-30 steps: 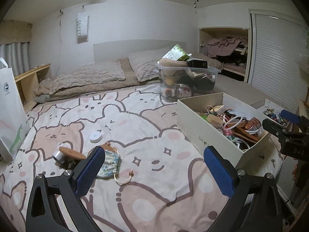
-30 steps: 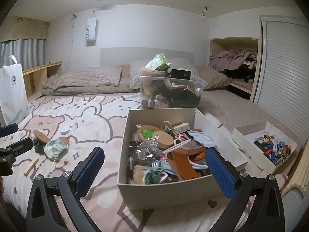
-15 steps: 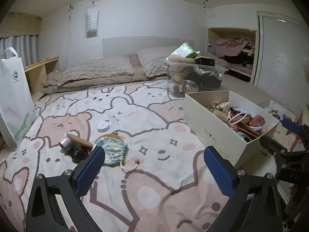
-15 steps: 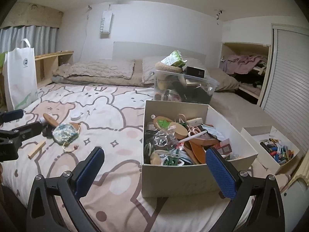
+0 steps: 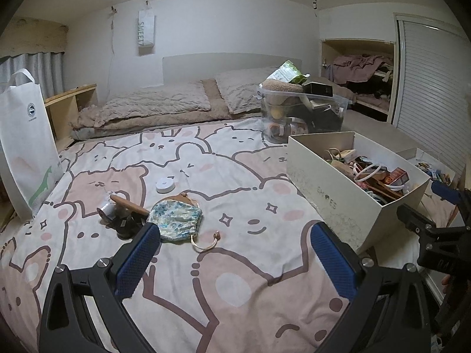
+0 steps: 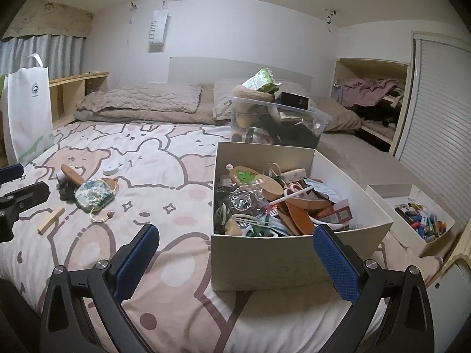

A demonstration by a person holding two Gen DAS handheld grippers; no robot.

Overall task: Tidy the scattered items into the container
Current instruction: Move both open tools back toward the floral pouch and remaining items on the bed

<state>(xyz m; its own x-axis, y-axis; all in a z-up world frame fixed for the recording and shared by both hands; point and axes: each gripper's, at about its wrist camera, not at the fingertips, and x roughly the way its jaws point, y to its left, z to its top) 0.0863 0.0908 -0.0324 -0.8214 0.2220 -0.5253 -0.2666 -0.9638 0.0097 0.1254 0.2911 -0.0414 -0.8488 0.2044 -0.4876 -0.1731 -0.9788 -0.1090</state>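
A cream shoebox [image 5: 329,194] [image 6: 282,259] full of small items sits on the bed at the right. Scattered to its left lie a floral drawstring pouch [image 5: 176,220] [image 6: 94,195], a wooden-handled brush [image 5: 128,204] [image 6: 72,175], a white round disc [image 5: 165,184] [image 6: 111,169] and a small wooden stick [image 6: 50,220]. My left gripper [image 5: 235,260] hovers open above the bedspread, just in front of the pouch. In front of the shoebox's near wall my right gripper [image 6: 235,260] is open and holds nothing.
A clear plastic bin [image 5: 300,111] [image 6: 276,123] piled with things stands behind the shoebox. A white paper bag [image 5: 25,147] [image 6: 26,117] stands at the bed's left edge. A small open box of colourful bits [image 6: 418,217] lies right of the shoebox. Pillows [image 5: 159,106] lie at the headboard.
Both views have drifted right and pulled back slightly, so the pouch and shoebox sit further right in frame. Both grippers stay open; nothing on the bed has moved.
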